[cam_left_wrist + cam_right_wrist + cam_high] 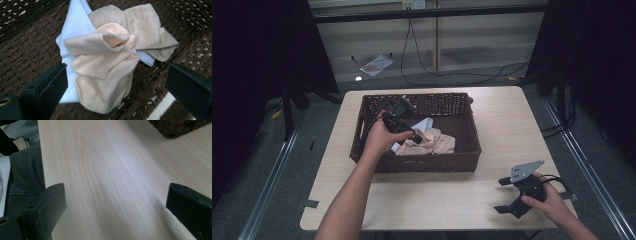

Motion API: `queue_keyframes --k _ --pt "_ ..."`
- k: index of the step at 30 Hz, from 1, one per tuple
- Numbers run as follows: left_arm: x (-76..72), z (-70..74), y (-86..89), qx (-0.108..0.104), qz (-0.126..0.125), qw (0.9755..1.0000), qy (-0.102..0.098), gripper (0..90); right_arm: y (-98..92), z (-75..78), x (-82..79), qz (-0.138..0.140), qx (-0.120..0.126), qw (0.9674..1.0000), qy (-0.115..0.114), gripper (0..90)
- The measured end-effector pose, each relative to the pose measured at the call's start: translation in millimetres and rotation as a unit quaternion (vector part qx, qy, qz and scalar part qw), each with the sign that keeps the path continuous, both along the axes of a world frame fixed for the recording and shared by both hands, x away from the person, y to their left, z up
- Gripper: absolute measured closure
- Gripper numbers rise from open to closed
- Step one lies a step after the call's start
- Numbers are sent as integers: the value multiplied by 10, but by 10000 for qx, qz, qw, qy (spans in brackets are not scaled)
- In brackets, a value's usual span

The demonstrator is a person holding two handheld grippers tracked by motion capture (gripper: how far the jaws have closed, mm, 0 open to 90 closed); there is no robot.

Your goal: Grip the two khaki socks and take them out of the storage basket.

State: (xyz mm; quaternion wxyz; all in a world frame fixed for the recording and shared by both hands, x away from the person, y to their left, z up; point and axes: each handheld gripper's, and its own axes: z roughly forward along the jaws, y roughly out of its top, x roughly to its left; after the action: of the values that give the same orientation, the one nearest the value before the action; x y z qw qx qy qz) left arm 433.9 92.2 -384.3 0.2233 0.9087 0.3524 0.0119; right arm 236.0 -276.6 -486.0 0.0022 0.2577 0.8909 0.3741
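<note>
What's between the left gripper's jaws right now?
In the left gripper view, the open left gripper straddles a peach cloth lying on a white cloth in the basket. Neither jaw touches the peach cloth.

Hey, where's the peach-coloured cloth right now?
In the high view, the peach cloth lies inside the brown wicker basket at table centre, on a white cloth, with the open left tongs just over it.

White cloth [72,40] mostly hidden under peach cloth [105,75], basket [178,127] cut off by top edge
</note>
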Motion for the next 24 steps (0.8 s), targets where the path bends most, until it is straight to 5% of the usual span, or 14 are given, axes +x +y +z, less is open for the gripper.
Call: queue_keyframes --k 6,16,24 --pt "126 -91 -46 -61 119 9999 2 45 2 -2 1 10 3 10000 -1 26" --pt "280 -291 -78 0 177 9998 30 173 3 -2 0 31 16 10000 1 26" --pt "331 -364 -89 32 182 9998 95 376 4 -3 -1 57 13 10000 25 26"
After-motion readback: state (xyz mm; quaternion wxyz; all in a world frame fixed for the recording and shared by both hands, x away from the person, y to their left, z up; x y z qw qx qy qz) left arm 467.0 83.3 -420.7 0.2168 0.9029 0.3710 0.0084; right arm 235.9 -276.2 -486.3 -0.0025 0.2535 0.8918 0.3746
